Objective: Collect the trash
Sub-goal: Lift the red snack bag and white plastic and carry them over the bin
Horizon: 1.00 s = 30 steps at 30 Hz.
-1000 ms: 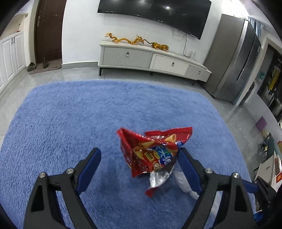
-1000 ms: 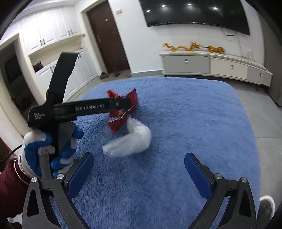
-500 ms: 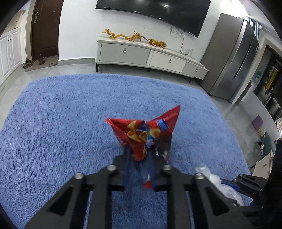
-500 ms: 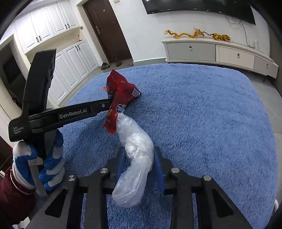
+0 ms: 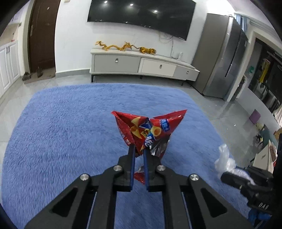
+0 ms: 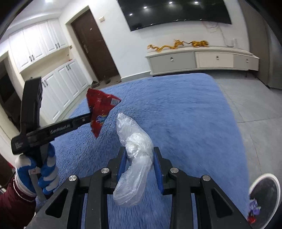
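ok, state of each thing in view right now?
left gripper: shut on red snack bag
red snack bag: crumpled, off the rug
right gripper: shut on clear plastic bag
clear plastic bag: scrunched, lifted
brown door: closed
TV: off

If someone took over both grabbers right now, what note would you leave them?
Left gripper: shut on the red snack bag, held above the blue rug.
Right gripper: shut on the clear plastic bag, also off the rug.
Done: both pieces picked up.
Left: carry them to a bin; none is clearly visible. No other trash shows on the rug.
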### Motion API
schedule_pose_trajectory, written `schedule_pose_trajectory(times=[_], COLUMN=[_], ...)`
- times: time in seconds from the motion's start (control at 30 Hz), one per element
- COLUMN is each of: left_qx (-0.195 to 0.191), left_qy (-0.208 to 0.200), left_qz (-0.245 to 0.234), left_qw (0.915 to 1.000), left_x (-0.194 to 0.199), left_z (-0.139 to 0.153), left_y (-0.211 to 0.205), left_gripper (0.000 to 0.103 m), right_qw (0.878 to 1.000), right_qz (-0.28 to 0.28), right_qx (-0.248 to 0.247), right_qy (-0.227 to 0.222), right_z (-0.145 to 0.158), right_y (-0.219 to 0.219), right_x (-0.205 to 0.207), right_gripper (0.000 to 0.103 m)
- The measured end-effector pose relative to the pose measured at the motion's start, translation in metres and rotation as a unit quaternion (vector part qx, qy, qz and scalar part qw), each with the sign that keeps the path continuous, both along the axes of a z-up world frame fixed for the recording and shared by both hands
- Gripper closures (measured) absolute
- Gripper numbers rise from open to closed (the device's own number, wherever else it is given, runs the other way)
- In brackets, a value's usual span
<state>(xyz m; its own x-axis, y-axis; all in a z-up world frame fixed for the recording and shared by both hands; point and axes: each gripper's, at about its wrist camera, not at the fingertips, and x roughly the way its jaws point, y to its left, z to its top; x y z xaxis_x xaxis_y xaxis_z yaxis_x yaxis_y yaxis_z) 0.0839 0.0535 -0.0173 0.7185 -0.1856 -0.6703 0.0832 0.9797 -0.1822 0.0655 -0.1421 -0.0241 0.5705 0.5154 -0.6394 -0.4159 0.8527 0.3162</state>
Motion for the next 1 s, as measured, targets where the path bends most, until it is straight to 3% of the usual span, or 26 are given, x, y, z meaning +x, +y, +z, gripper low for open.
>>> schedule_pose_trajectory(times=[0.43,1.0], left_qx=[0.060,0.119], left_qy=[-0.064,-0.100], left_qz=[-0.035,-0.067], left_qw=[0.9956,0.9856], left_x=[-0.086,-0.122], left_z=[0.047,0.076], left_y=[-0.077,-0.157], left_gripper=[0.096,0.096], right_qw=[0.997,0.989], right_qz=[-0.065,-0.119], right_qx=[0.014,0.046], right_qy=[-0.044,-0.077], right_z=[0.039,0.050], right_y=[-0.056,-0.121], right_x=[-0.074,-0.116], right_gripper=[0.075,0.075])
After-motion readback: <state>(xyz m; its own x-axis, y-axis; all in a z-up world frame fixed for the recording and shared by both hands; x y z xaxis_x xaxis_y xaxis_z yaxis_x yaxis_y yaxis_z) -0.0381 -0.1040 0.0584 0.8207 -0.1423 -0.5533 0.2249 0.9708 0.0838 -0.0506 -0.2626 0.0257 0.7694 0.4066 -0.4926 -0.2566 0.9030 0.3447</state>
